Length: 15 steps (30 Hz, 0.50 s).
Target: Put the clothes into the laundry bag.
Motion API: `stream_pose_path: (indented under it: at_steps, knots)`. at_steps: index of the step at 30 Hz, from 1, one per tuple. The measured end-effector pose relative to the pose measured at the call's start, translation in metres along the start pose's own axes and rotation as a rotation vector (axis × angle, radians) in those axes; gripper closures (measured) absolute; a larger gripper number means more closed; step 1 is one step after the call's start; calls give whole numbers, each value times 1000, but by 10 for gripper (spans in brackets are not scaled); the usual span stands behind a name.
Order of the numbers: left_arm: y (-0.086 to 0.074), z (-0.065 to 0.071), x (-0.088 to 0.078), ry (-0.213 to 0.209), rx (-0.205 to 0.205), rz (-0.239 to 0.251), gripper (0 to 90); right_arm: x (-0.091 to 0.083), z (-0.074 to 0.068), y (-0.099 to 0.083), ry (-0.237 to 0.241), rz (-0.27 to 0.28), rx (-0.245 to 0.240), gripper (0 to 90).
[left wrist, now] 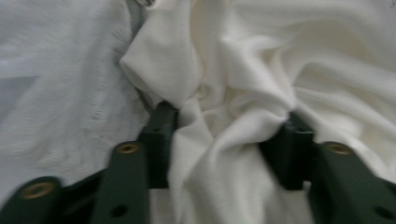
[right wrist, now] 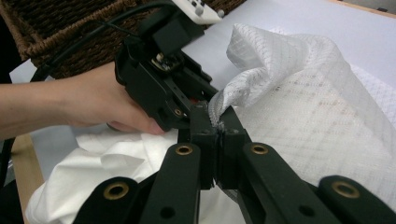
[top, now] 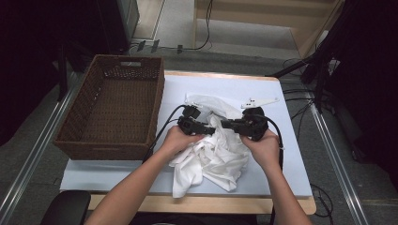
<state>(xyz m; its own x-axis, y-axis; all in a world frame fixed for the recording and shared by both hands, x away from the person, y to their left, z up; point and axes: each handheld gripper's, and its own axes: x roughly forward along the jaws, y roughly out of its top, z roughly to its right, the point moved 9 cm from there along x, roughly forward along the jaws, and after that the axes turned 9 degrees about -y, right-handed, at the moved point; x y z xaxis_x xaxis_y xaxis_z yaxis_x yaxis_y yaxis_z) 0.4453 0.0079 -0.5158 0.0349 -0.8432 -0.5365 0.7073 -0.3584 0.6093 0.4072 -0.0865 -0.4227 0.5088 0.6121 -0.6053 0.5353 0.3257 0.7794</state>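
Observation:
A heap of white cloth (top: 213,157) lies mid-table: a cream knit piece (left wrist: 243,70) and a white mesh piece (right wrist: 308,107). My left gripper (top: 208,127) comes in from the left. Its jaws stand apart with a thick bunch of the cream cloth filling the gap, and both pads (left wrist: 161,126) press into it. My right gripper (top: 225,123) faces it from the right, shut on a raised edge of the mesh piece (right wrist: 219,112). In the right gripper view the left hand (right wrist: 93,105) holds its gripper just beyond my right gripper (right wrist: 218,126).
A brown wicker basket (top: 70,124) stands at the table's left side, with nothing in it, close to the left hand (right wrist: 51,28). A white flat bracket-like piece (top: 260,101) shows just beyond the cloth. Bare pale tabletop (top: 286,159) lies to the right.

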Motion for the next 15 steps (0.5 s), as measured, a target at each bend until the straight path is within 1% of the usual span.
stream_pose_path:
  at_steps: [1, 2, 3, 4, 5, 6, 7, 8, 11, 12, 15]
  knots:
    - [0, 1, 0, 1, 11, -6, 721, 0, 0, 1, 0, 3, -2, 897]
    - [-1, 4, -1, 14, 35, -15, 773, 0, 0, 1, -1, 5, -2, 897]
    - [-1, 7, -3, 28, 63, -26, 802, 0, 0, 2, -4, 8, -6, 897]
    - [-1, 12, -5, 22, 72, -27, 817, 0, -1, 2, 1, 8, -6, 897]
    - [-2, 15, -8, 11, 69, -24, 824, 0, -2, 3, 1, 9, -7, 897]
    - [-2, 19, -13, 10, 81, -20, 828, 0, -2, 3, 2, 10, -10, 897]
    - [-1, 22, -17, 1, 79, -13, 832, -1, -3, 4, 7, 11, -11, 896]
    - [0, 28, -23, -8, 88, 2, 834, -1, -5, 5, 9, 12, -13, 897]
    - [4, 41, -38, 5, 126, 23, 838, -3, -13, 11, 17, 22, -33, 897]
    - [7, 48, -44, -3, 132, 39, 839, -4, -16, 13, 22, 28, -43, 896]
    - [14, 57, -52, 1, 140, 73, 839, -6, -24, 16, 39, 38, -64, 896]
